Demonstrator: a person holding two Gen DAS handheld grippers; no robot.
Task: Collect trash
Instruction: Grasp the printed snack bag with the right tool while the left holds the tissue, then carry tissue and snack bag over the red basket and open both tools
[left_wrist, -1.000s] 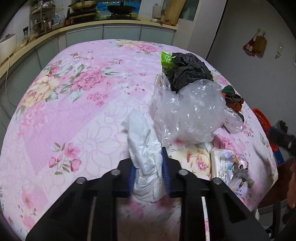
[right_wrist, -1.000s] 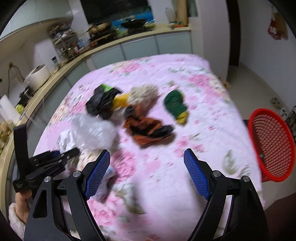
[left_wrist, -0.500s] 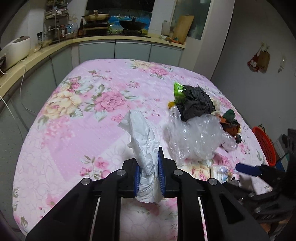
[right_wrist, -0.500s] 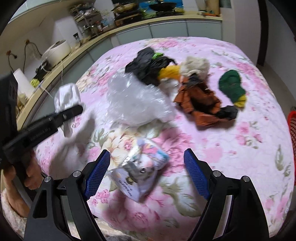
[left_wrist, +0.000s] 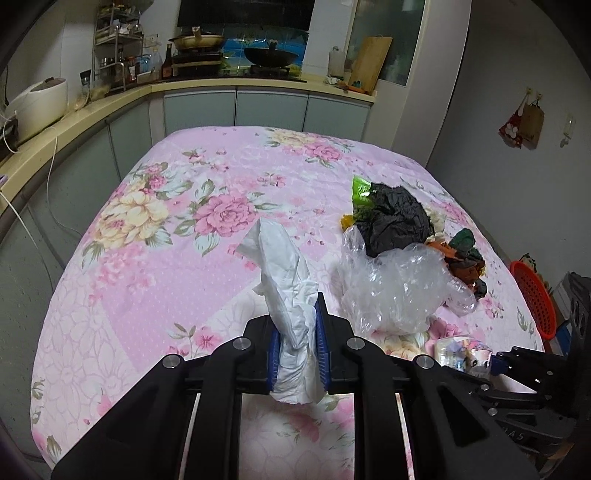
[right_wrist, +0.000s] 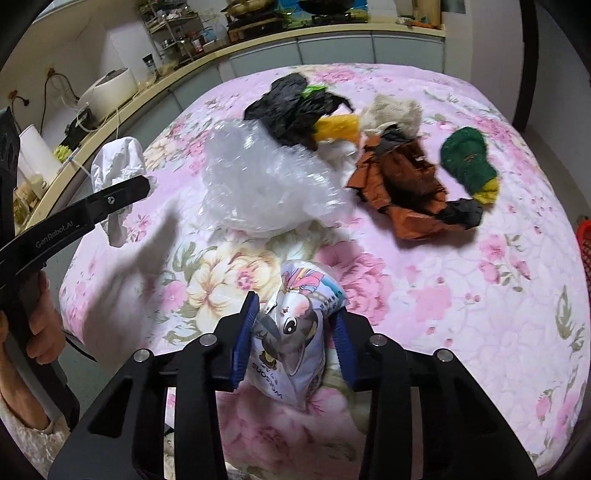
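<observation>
With both tongs loaded, I judge the collecting barely begun. My right tongs (right_wrist: 293, 345) clench the printed cartoon snack packet (right_wrist: 291, 328) at the near edge of the pink floral table (right_wrist: 461, 295), its long axis running away from me. My left tongs (left_wrist: 297, 349) grip the crumpled white tissue (left_wrist: 284, 280), standing upright, tip tilted left. Farther off, clear plastic wrap (right_wrist: 266, 184), black bag (right_wrist: 291, 107) and brown wrapper (right_wrist: 402, 184) remain; the red mesh basket (left_wrist: 532, 299) sits beyond.

Right hand-held gripper (right_wrist: 293, 341) closing on cartoon-printed packet (right_wrist: 291, 332) — floral tablecloth (right_wrist: 461, 280) beneath
</observation>
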